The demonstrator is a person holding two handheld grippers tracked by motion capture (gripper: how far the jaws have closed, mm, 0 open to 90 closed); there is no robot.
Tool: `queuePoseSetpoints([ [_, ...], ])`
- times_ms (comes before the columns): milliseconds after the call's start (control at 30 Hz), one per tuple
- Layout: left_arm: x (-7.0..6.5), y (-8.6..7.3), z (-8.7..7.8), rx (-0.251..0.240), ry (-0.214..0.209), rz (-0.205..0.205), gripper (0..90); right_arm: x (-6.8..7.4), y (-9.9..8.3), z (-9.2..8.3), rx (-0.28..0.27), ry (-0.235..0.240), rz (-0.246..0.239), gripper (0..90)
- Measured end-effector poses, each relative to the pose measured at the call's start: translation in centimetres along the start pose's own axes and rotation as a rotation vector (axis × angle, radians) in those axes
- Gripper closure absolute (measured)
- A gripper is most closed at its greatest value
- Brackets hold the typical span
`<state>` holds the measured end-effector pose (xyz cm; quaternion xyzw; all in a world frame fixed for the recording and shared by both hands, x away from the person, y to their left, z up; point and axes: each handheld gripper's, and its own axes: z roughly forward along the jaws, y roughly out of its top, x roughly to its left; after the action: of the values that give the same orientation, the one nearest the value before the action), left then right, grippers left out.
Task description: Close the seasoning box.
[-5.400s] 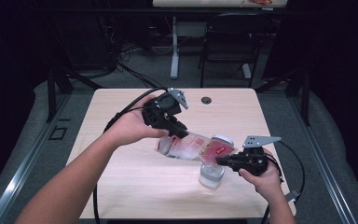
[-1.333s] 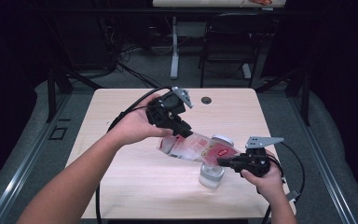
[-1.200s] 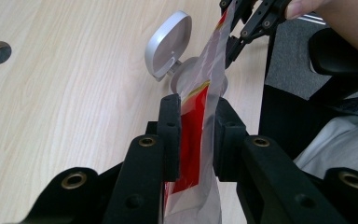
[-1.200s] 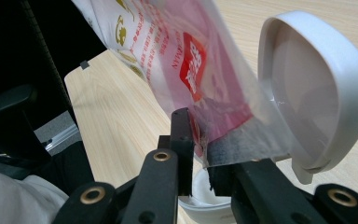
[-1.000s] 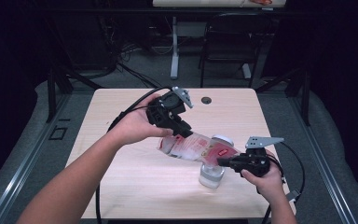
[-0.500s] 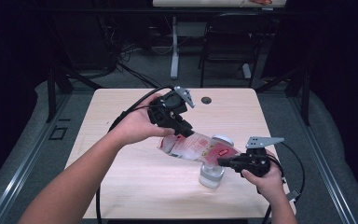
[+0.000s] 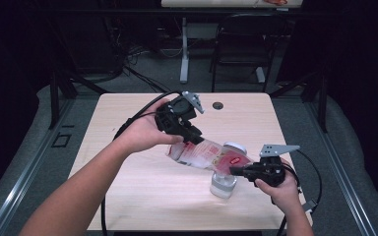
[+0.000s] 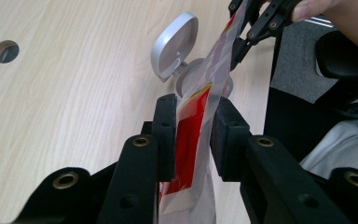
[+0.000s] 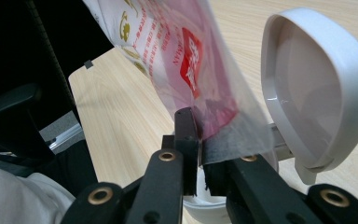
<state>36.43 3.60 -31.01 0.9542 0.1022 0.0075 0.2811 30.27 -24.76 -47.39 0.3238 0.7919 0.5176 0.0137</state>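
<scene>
Two claws share one red-and-clear plastic pouch with printed lettering (image 7: pixel 207 153), which hangs stretched between them above the pale wooden worktop (image 7: pixel 128 187), tilted so that its end toward the right claw sits lower. The left claw (image 7: pixel 193 137) grips the upper end; in the left gripper view its two black pads (image 8: pixel 226 135) stand close on either side of the red part of the pouch (image 8: pixel 189 140), and its jaws have just been opening a little with the film still between them. Whether both pads press on the film at this instant is hard to judge from that view, though the pouch looks held. The right claw (image 7: pixel 236 170) is closed on the lower edge of the pouch, and its jaws have just been closing further; in the right gripper view the clear film (image 9: pixel 233 140) is pinched tight between the pads.

Directly under that lower edge stands a small white plastic container with a hinged round lid (image 7: pixel 224 183), resting on the worktop near its front right part. Its lid (image 9: pixel 317 88) is flipped up and open, standing just beside the pouch. In the left gripper view the same lid (image 8: pixel 173 45) rises behind the pouch, with the right claw's jaws beyond it. A dark round cable hole (image 7: pixel 218 105) lies in the worktop near the far edge, well apart from the container. Black cables trail from both claws.
</scene>
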Motion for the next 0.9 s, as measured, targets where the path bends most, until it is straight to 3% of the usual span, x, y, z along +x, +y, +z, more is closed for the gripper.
queuePoseSetpoints([
  [433, -0.07, -0.11, 0.03, -0.016, 0.001, -0.002, 72.4, -0.21, -0.14, 0.0, -0.007, 0.015, 0.001, 89.6],
  [900, -0.21, -0.26, 0.0, -0.031, -0.011, 0.009, 63.5, -0.4, -0.26, -0.01, -0.006, 0.013, 0.014, 89.9],
])
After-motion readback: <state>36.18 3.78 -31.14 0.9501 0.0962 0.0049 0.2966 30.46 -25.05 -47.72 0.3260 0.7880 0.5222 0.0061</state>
